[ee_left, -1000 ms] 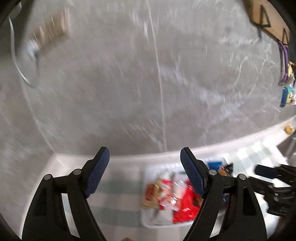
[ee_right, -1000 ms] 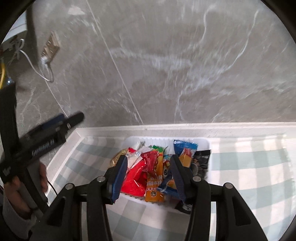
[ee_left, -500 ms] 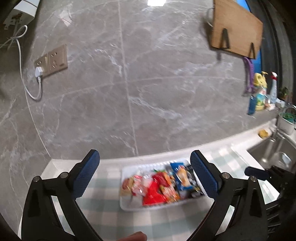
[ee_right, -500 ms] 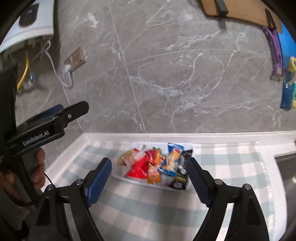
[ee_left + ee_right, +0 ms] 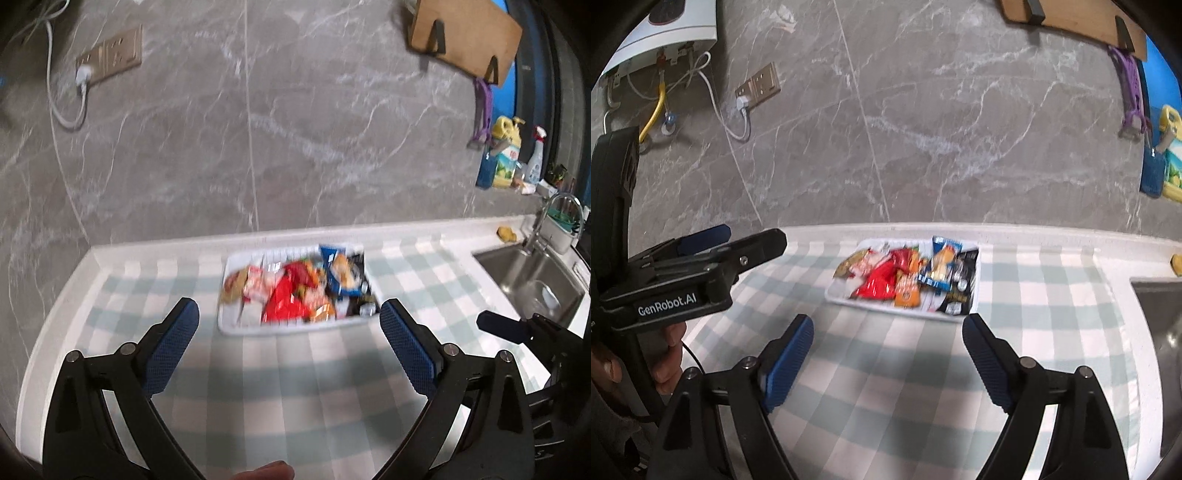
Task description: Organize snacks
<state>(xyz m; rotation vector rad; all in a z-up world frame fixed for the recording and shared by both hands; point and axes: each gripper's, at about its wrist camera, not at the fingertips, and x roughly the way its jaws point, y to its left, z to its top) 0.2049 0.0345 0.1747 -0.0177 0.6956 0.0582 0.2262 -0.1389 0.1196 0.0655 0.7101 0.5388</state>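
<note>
A white tray sits on the checked cloth near the wall, packed with snack packets: a red bag, an orange packet, a blue packet and a black one. My left gripper is open, held back from the tray's near edge with nothing between its blue pads. My right gripper is open too, short of the tray and empty. In the right wrist view the left gripper shows at the left, held by a hand.
The green-and-white checked cloth covers a white counter against a grey marble wall. A steel sink with a tap lies to the right, bottles behind it. A wall socket with a cable and a wooden board hang above.
Both grippers pulled back from the tray, which now looks smaller and farther off. Both sets of jaws widened from a narrower gap one second ago.
</note>
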